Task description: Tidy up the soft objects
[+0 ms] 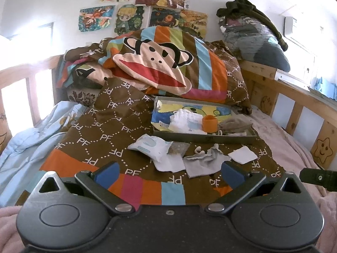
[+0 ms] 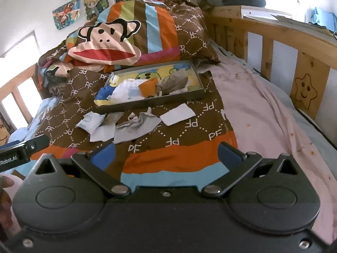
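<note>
On the bed quilt (image 1: 109,130), grey cloth (image 1: 202,162) lies just ahead of both tongs (image 1: 169,171) (image 2: 166,155) (spread apart, empty).

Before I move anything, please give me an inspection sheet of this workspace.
Surface: brown patterned duvet on a bed, pink sheet beside it.
Job's things: grey cloth, white square cloth, wipes pack loose on the duvet; tray holding an orange cup, white cloth and a beige piece.
Clutter: monkey pillow, piled bedding.
Grippers: left tool open, empty; right tool open, empty.
Cables: nothing seen.
Surroundings: wooden rail, wall posters.
</note>
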Action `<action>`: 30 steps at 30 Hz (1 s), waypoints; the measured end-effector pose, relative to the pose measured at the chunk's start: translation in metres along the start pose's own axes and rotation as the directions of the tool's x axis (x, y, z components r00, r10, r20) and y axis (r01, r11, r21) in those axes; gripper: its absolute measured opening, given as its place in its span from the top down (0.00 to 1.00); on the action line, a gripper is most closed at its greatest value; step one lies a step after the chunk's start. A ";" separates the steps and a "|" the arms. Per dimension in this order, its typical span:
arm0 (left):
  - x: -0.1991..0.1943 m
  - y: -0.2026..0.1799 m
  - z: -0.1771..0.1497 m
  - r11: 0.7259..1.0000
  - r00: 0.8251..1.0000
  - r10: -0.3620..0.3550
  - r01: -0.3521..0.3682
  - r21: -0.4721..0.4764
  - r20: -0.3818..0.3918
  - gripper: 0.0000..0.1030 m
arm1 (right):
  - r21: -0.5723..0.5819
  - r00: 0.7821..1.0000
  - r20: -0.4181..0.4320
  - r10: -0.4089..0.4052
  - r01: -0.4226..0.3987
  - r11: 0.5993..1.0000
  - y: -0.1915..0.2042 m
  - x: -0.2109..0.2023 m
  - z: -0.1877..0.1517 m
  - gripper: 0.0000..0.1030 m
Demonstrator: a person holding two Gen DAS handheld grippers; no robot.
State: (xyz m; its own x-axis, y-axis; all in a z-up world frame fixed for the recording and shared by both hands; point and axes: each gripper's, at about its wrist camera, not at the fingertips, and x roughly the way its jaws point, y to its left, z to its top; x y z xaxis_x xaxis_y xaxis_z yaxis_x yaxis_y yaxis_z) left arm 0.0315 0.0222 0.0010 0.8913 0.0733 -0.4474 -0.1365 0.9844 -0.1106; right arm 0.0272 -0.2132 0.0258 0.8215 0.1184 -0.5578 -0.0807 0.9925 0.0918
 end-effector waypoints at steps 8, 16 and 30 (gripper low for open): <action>0.000 0.000 0.000 1.000 1.000 0.000 0.000 0.000 -0.001 0.01 | -0.020 1.000 -0.004 -0.001 0.001 1.000 0.002 0.001 0.000 0.00; 0.000 0.000 0.000 1.000 1.000 0.001 -0.001 0.001 -0.001 0.01 | -0.019 1.000 -0.004 0.000 0.000 1.000 0.002 0.002 0.001 0.00; 0.000 0.000 0.000 1.000 1.000 0.001 -0.001 0.000 -0.001 0.01 | -0.018 1.000 -0.001 -0.001 0.001 1.000 0.004 0.003 0.000 0.00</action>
State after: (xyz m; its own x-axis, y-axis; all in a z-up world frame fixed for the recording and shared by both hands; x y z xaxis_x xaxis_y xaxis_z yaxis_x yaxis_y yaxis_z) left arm 0.0319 0.0220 0.0011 0.8906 0.0742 -0.4486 -0.1376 0.9843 -0.1104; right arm 0.0300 -0.2093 0.0245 0.8211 0.1175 -0.5586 -0.0898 0.9930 0.0768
